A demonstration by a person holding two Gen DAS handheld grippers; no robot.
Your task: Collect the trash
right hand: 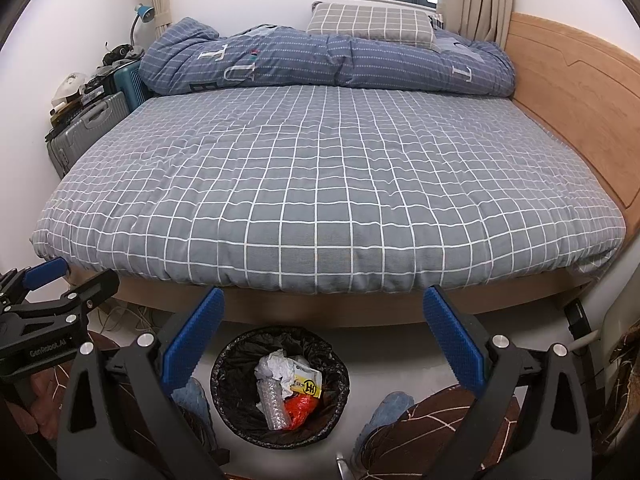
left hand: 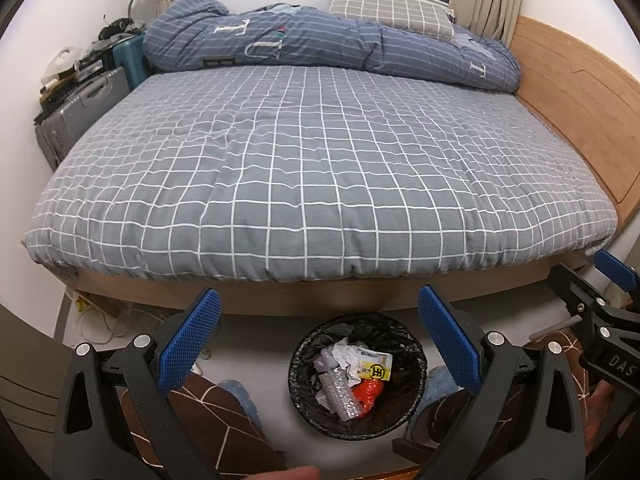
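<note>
A round bin with a black liner [left hand: 304,396] [right hand: 228,400] stands on the floor in front of the bed. It holds crumpled white paper [left hand: 340,354] [right hand: 276,364], a yellow wrapper [left hand: 376,368] [right hand: 308,384], a red wrapper [left hand: 366,394] [right hand: 300,406] and a piece of bubble wrap [left hand: 340,394] [right hand: 274,402]. My left gripper [left hand: 320,344] is open and empty above the bin. My right gripper [right hand: 324,344] is open and empty above and right of the bin. Each gripper shows at the edge of the other's view, the right one [left hand: 592,304] and the left one [right hand: 52,284].
A bed with a grey checked cover [left hand: 304,160] [right hand: 320,176] fills the view, with a blue duvet [left hand: 320,44] and a pillow [left hand: 392,10] at the back. Suitcases [left hand: 84,108] stand at the left, a wooden headboard [left hand: 580,92] at the right. The person's slippered feet [right hand: 384,408] flank the bin.
</note>
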